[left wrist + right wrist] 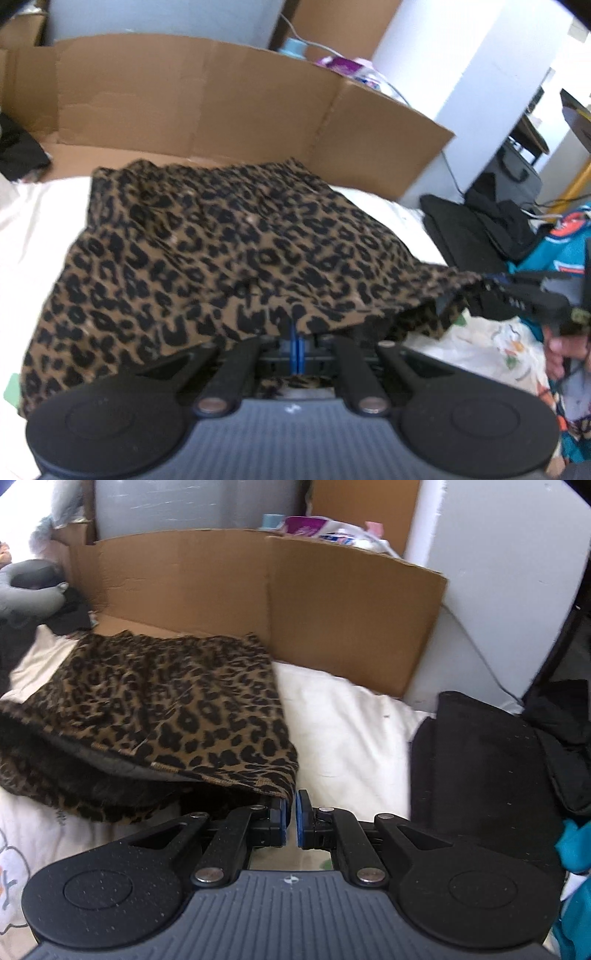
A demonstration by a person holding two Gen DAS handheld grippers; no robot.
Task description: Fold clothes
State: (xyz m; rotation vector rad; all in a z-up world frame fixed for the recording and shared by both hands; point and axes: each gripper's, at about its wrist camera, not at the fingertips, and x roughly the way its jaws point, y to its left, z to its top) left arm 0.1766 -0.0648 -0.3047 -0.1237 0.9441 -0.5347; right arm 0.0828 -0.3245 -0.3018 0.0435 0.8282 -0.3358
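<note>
Across the white bedding [351,716] lies the leopard-print garment [207,251], its far edge reaching the foot of a cardboard box [207,96] that stands open behind it. Its near edge is lifted off the bed: in the left wrist view the cloth drapes over the left gripper [297,343], whose blue-padded fingers [293,345] are pressed together with the hem pinched between them. The same view shows the garment's right corner pulled out into a point that ends at the right gripper [517,291], held at the frame's right edge by a hand [559,350]. In the right wrist view the right gripper [290,819] has its fingers [303,814] drawn nearly together, with a thin bright slit between the blue pads; the corner of the cloth sits at the tip of the left-hand pad, and whether it is truly pinched there I cannot tell. Below the raised top layer a second layer of the garment sags, showing a grey inner side. Right of the garment, on the bedding, lies a dark folded cloth [480,760], with a teal garment [574,849] just beyond it at the frame's edge. Patterned fabric [491,350] lies under the lifted corner. Behind the box stand a white wall [498,572] and some bright packaging [317,528].
</note>
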